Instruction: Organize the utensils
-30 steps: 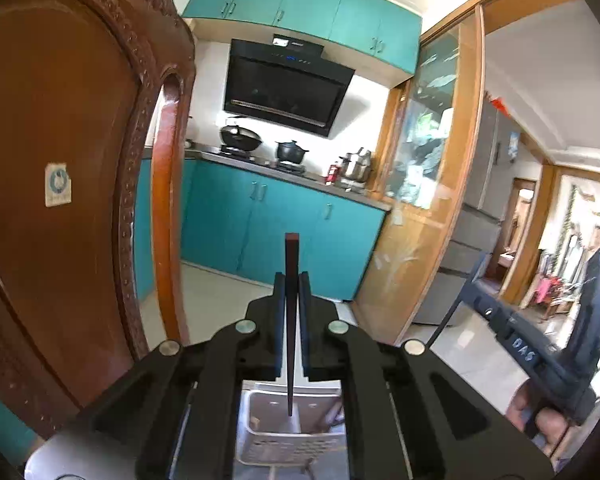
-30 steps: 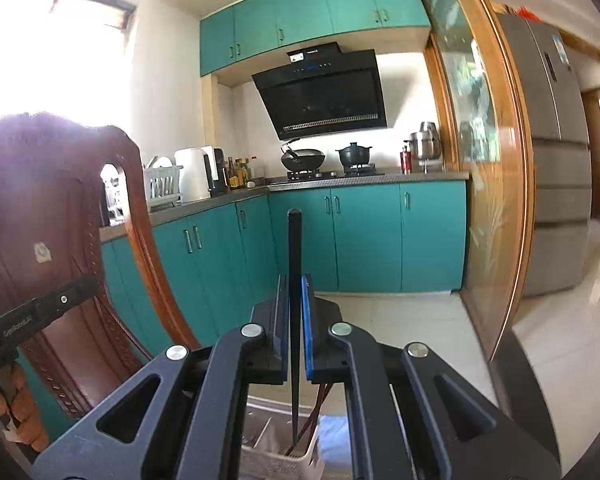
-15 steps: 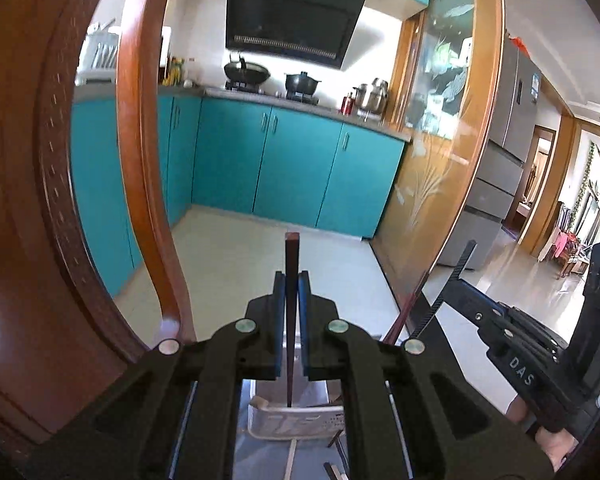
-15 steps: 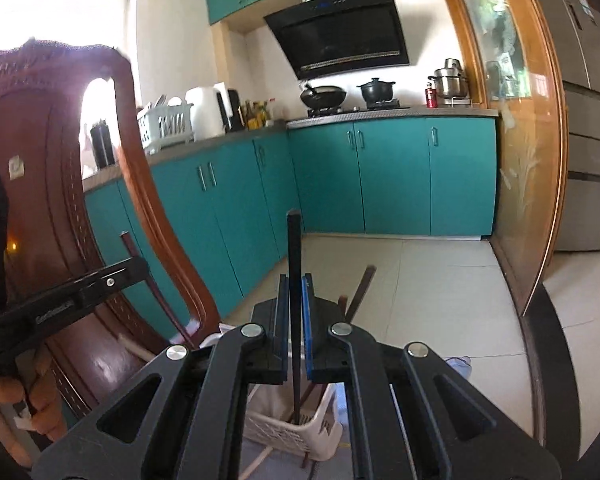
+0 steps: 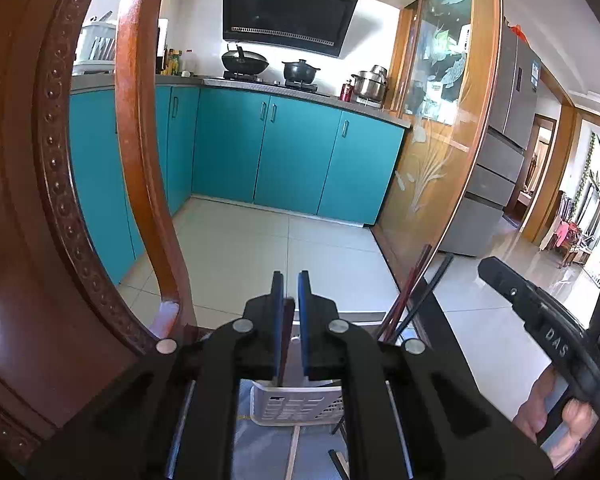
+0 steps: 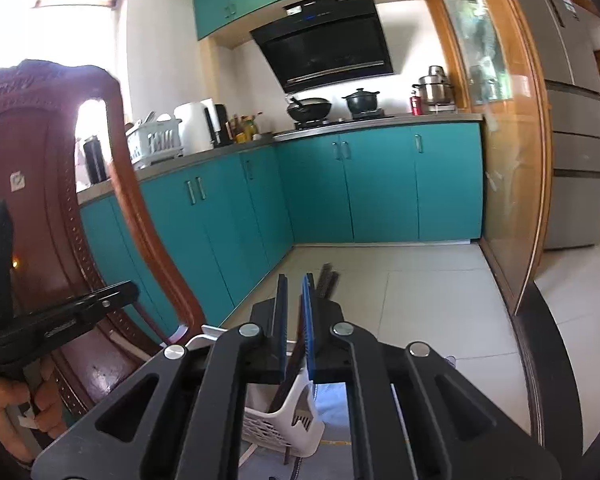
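Left wrist view:
- A carved wooden chair back fills the 9 o'clock side of the frame.
- The left gripper sits at centre, at 6 o'clock. It is clenched on a brown chopstick, which stands upright between the blue pads. The tip of the chopstick sits lower than the fingertips.
- Directly below the pads, a white slotted basket stands on the surface. The lower end of the brown chopstick reaches its rim.
- At 4 o'clock of the pads, two leaning chopsticks, one reddish and one black, rise from behind the gripper body and tilt toward 1 o'clock.
- At 3 o'clock, the right gripper is seen side-on, with the person's right hand on its handle.

Right wrist view:
- At 8 o'clock, the left hand holds the left gripper in front of the chair back.
- At centre, the right gripper is clenched. A dark chopstick runs between its pads and slants down into the white slotted basket at 6 o'clock.
- Just beside the right finger, at 1 o'clock, the tops of the leaning chopsticks show above the gripper body.
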Demonstrator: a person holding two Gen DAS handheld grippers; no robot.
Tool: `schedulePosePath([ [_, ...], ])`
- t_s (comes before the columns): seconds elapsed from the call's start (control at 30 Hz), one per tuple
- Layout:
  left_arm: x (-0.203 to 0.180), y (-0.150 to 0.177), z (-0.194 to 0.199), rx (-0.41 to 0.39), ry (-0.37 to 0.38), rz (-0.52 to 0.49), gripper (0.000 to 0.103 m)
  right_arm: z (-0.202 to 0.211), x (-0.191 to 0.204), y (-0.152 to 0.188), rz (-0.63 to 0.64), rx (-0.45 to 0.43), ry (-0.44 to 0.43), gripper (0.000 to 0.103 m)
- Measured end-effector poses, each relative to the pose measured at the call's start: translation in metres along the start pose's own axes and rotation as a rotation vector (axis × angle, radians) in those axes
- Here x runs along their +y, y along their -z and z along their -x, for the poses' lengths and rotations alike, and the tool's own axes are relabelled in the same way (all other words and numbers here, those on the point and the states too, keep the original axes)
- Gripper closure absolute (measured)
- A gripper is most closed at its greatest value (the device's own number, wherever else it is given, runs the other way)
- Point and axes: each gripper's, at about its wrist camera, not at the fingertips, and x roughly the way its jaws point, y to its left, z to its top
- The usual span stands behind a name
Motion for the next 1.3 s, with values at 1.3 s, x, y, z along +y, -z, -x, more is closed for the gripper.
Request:
schedulePosePath([
  [1.3, 0.001, 0.01, 0.006, 0.01, 0.012, -0.015, 0.096, -0.079, 0.038, 0.001, 0.116, 0.133, 0.15, 0.079],
])
